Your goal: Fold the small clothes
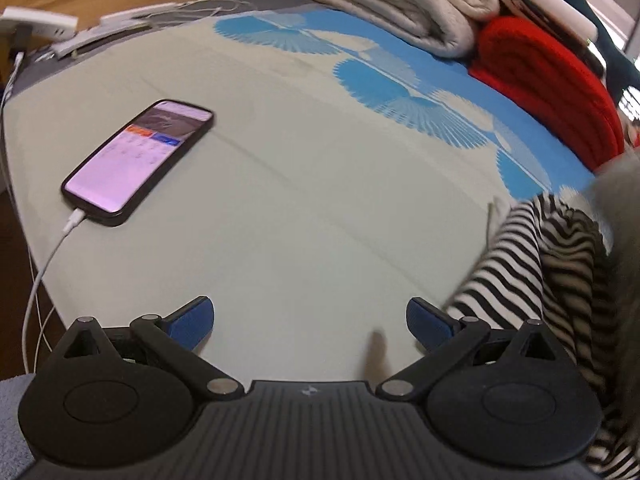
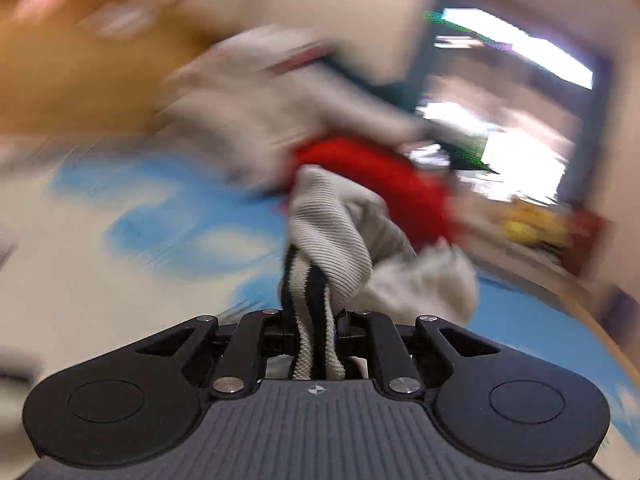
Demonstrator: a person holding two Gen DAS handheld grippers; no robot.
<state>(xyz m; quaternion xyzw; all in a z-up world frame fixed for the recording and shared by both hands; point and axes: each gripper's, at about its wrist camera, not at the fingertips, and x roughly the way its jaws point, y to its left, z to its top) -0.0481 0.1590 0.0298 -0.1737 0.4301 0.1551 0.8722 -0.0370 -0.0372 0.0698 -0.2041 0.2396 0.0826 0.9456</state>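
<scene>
Left gripper [image 1: 310, 322] jaws wide apart, empty, over the bed [image 1: 280, 200]. Right gripper [image 2: 314, 326] jaws clamped on striped garment [image 2: 312, 304], lifted; its striped cloth also hung right of the left gripper. Phone [image 1: 136, 160] lay on bed.

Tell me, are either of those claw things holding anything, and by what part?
The right gripper is shut on a bunched striped garment, with grey cloth beside it; which part cannot be told. The left gripper is open and holds nothing.

Black-and-white stripes on the small garment [image 1: 532, 276] with a pale grey ribbed part [image 2: 332, 224], pale cream bed sheet [image 1: 304, 208] printed with blue fan shapes, folded red knit [image 1: 548, 84], folded beige blankets [image 1: 404, 4], black phone [image 1: 136, 160] — pinkish lit screen, white cable [image 1: 48, 260], blue-padded fingertips [image 1: 192, 322] on the black left gripper [image 1: 310, 322].
</scene>
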